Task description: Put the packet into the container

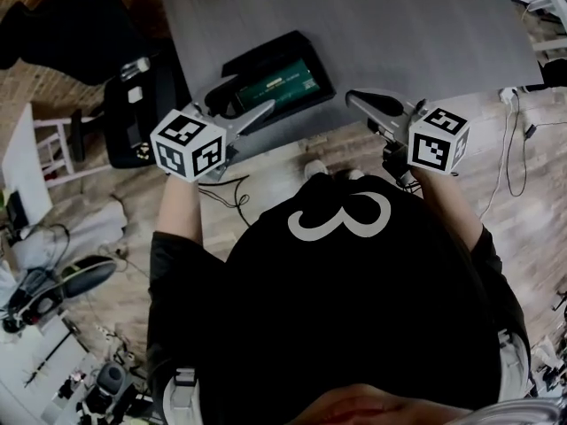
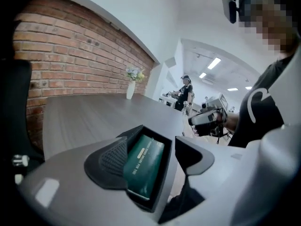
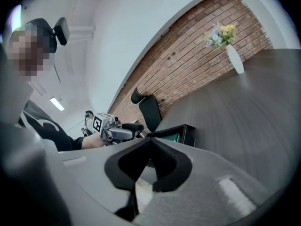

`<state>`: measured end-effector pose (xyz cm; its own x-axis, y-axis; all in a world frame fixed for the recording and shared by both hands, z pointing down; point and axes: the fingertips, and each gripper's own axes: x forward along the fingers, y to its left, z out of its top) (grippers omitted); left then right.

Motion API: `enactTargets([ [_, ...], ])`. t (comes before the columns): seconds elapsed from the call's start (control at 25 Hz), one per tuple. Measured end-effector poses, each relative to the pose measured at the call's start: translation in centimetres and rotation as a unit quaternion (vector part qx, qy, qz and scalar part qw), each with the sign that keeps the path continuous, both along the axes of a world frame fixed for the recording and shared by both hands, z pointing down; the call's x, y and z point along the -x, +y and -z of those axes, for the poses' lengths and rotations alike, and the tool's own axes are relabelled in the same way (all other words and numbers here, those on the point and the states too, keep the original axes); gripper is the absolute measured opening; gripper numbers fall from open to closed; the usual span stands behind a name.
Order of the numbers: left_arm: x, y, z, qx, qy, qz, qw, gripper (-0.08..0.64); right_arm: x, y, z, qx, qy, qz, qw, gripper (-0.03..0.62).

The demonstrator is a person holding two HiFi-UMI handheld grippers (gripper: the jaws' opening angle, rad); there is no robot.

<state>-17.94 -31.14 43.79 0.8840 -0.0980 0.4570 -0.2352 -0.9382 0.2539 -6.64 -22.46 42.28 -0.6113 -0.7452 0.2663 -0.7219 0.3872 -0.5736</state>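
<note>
A dark green packet (image 1: 276, 82) lies flat inside a black rectangular container (image 1: 266, 51) at the near edge of the grey table (image 1: 399, 25). My left gripper (image 1: 244, 103) is at the container's near left corner, its jaws apart. In the left gripper view the packet (image 2: 143, 166) lies in the container (image 2: 165, 171) between the open jaws of that gripper (image 2: 153, 149); neither pad presses on it. My right gripper (image 1: 359, 100) hovers off the table's front edge, right of the container. Its tips meet with nothing held (image 3: 150, 145). That view shows the container (image 3: 187, 132) from the side.
A black office chair (image 1: 133, 113) stands left of the table, by a brick wall (image 2: 70, 55). A white vase of flowers (image 3: 233, 55) stands at the table's far end. Cables (image 1: 514, 149) trail on the wooden floor to the right.
</note>
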Motion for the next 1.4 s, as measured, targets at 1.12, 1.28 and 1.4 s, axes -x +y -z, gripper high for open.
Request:
enactTargets([
  [1.12,-3.9,10.9,13.3,0.051,0.185,0.172,0.9662,0.011,1.3,2.6,10.8,-0.123,0.005,0.152,0.981,0.002],
  [1.28,-4.0,11.1,14.0,0.03,0.18,0.175,0.9676,0.011,1.3,2.8,11.2,-0.128,-0.001,0.153,0.98,0.002],
  [1.4,-4.1,11.3,14.1,0.023,0.176,0.174,0.9685,0.011,1.3,2.7,10.9,-0.128,0.011,0.154,0.98,0.002],
])
